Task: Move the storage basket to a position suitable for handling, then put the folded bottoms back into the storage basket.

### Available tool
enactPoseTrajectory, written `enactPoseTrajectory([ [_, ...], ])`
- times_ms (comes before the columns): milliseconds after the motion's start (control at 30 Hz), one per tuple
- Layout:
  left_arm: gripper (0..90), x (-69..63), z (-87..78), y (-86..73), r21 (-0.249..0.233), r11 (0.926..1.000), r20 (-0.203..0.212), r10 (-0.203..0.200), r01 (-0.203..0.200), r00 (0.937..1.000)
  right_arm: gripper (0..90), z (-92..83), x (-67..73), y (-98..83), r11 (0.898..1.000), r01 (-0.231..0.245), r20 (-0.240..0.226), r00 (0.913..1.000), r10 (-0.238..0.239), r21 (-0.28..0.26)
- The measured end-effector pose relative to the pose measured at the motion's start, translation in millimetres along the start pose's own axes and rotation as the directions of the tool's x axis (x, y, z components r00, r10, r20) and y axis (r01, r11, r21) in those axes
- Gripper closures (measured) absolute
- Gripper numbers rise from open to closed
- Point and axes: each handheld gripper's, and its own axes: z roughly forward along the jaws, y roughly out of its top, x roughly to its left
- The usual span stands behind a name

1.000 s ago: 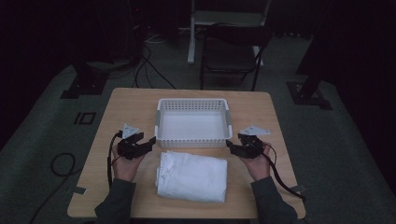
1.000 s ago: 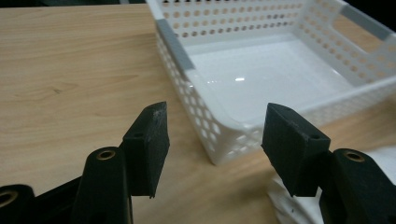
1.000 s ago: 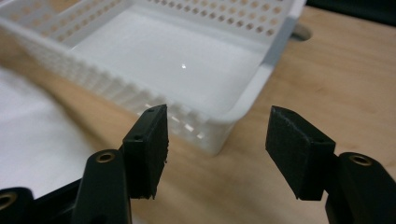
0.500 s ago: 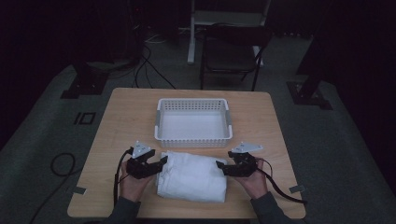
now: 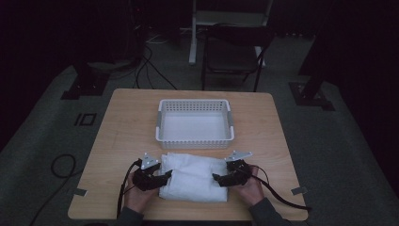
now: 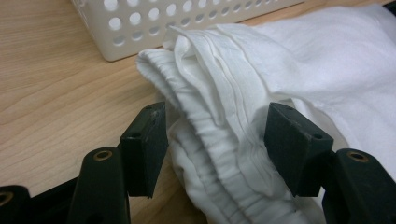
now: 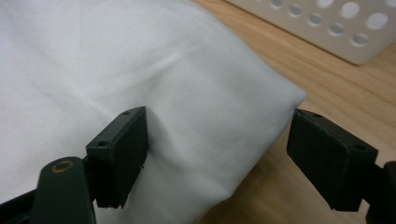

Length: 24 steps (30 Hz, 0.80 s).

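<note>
Your folded white cloth (image 5: 194, 177) lies on the wooden table (image 5: 122, 132), just on your side of the white perforated basket (image 5: 195, 123), which stands at the table's middle. The cloth's far edge lies near the basket's near wall, and whether they touch cannot be told.

Your left gripper (image 5: 160, 178) sits at the cloth's left end, on the side away from the basket. In the left gripper view its jaws stand about half open around the layered, hemmed edge of the cloth (image 6: 224, 116); the folds bulge up between the left gripper (image 6: 217, 144), and the right-hand pad lies against the fabric while the other stands just clear of it. You cannot tell from this whether the cloth is truly pinched.

Your right gripper (image 5: 222, 179) sits at the cloth's right end, level with the left one. Its jaws have just been opening, and in the right gripper view they stand wide astride the cloth's corner (image 7: 187, 107). One pad dents the top of the fabric; the other hangs off the edge over bare table, apart from the cloth, so the right gripper (image 7: 217, 154) clamps nothing.

Both your hands rest on the table's near side, farther from the basket than the cloth's ends.
</note>
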Motion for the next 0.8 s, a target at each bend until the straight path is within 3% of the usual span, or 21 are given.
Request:
enactPoseTrajectory([
  [233, 39.2, 3.2, 7.9, 5.0, -0.008, 0.9999, -0.005, 0.011, -0.011, 0.9999, 21.6, 6.8, -7.4, 10.0, 1.0, 0.016, 0.059, 0.9982, -0.015, -0.014],
  [533, 39.6, 9.8, 20.8, 18.7, -0.013, 0.9999, -0.031, 0.01, -0.011, 0.9995, 21.8, 12.4, -18.7, 18.7, 1.0, 0.0, 0.075, 0.9972, 0.002, -0.029],
  [700, 39.5, 10.2, 17.3, 21.9, -0.018, 0.9997, -0.028, 0.013, -0.013, 0.9995, 21.8, 12.8, -22.1, 22.1, 0.999, -0.015, 0.08, 0.9967, 0.018, -0.036],
  [800, 35.7, 13.9, 11.2, 24.0, -0.045, 0.9988, -0.014, -0.022, 0.021, 0.9997, 22.3, 3.1, -21.4, 23.6, 0.997, -0.028, 0.089, 0.9954, 0.034, -0.068],
])
